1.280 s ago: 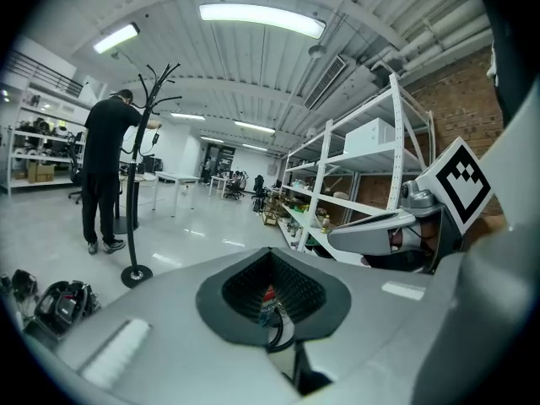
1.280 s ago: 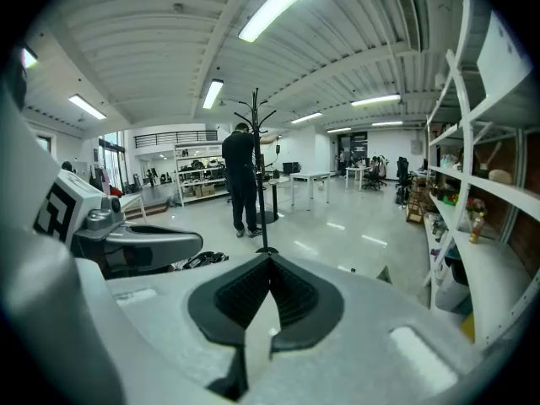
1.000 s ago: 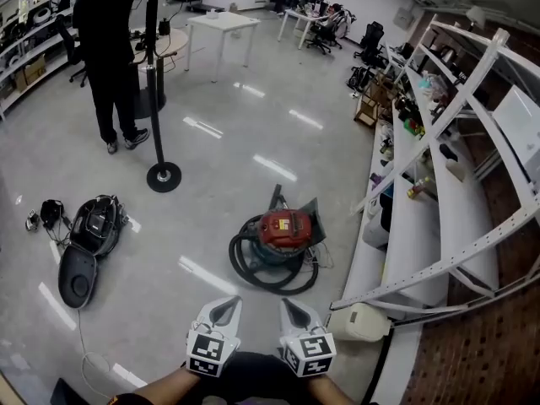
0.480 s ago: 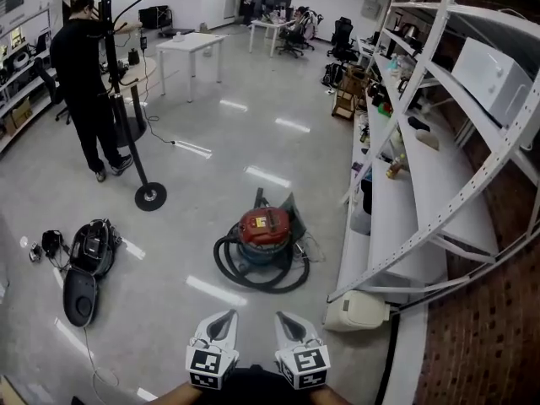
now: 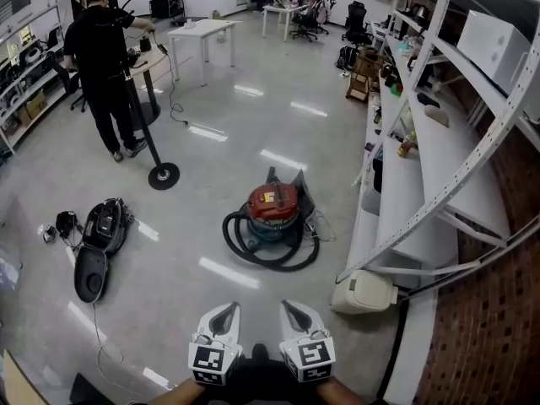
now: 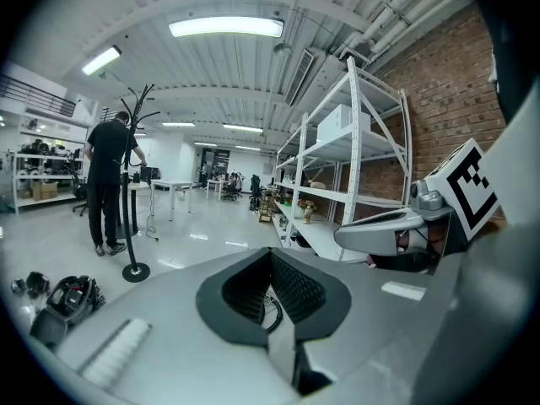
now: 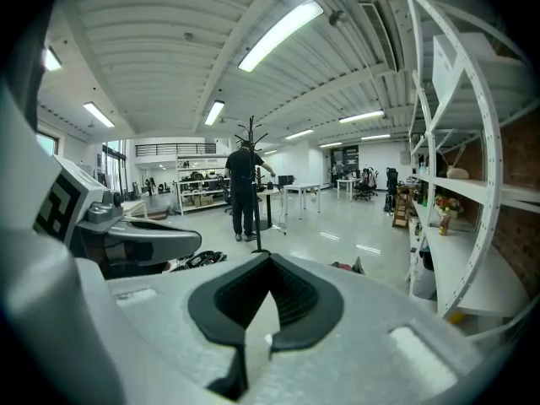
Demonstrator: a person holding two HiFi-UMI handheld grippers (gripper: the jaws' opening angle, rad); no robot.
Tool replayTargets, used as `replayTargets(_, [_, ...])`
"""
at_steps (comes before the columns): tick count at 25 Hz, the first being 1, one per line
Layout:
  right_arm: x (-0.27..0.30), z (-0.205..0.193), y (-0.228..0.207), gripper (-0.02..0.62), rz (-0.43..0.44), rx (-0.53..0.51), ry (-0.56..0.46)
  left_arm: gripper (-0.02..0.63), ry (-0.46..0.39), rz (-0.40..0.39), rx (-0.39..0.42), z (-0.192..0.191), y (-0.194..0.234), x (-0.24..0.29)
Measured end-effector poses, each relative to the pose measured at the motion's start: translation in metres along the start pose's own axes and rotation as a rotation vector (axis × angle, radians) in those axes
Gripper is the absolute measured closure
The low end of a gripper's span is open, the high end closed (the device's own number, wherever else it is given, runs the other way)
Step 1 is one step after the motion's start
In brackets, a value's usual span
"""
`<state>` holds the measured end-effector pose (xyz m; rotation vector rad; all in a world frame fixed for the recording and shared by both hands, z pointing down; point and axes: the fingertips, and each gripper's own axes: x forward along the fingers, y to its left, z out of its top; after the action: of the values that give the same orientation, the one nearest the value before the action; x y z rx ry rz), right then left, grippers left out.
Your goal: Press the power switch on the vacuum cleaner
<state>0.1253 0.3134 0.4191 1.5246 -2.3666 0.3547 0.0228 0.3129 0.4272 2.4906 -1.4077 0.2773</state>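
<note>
Open, polished floor [image 5: 253, 133] stretched ahead and to the left, with free room between the two hand-held grippers and the vacuum cleaner. The floor's right edge was closed off by a white shelving rack [image 5: 422, 184] along a brick wall [image 5: 485, 327]. Its shelves carried a white box [image 5: 494, 36] up high and lower items too small to tell.

The red-topped vacuum cleaner [image 5: 274, 202] stood on the floor near the rack's foot, with its dark hose [image 5: 253, 250] coiled round its base. The left hand-held gripper [image 5: 228, 309] and the right hand-held gripper [image 5: 288, 306] were side by side at the near edge of the head view, well apart from the vacuum cleaner. Each had its jaws together at the tips with nothing between them.

A pale box-like unit [image 5: 364, 292] lay at the rack's near foot. Toward the floor's left edge lay a black machine [image 5: 99, 230] with cables beside it. Further off stood a coat stand [image 5: 160, 174], a person [image 5: 103, 49] in dark clothes beside it, and a white table [image 5: 204, 29] beyond.
</note>
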Motion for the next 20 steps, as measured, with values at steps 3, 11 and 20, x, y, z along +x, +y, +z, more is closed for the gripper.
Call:
replayTargets(3, [-0.006, -0.003, 0.0, 0.603, -0.004, 0.0, -0.004, 0.591, -0.008, 0.015, -0.003, -0.004, -0.003, -0.005])
replayTargets(11, [-0.02, -0.008, 0.004, 0.604, 0.025, -0.036, 0.004, 0.591, -0.034, 0.059, -0.008, -0.003, -0.005, -0.019])
replayTargets(20, [-0.033, -0.005, 0.003, 0.604, 0.028, -0.038, -0.02, 0.591, -0.044, 0.071, 0.002, -0.004, -0.01, -0.026])
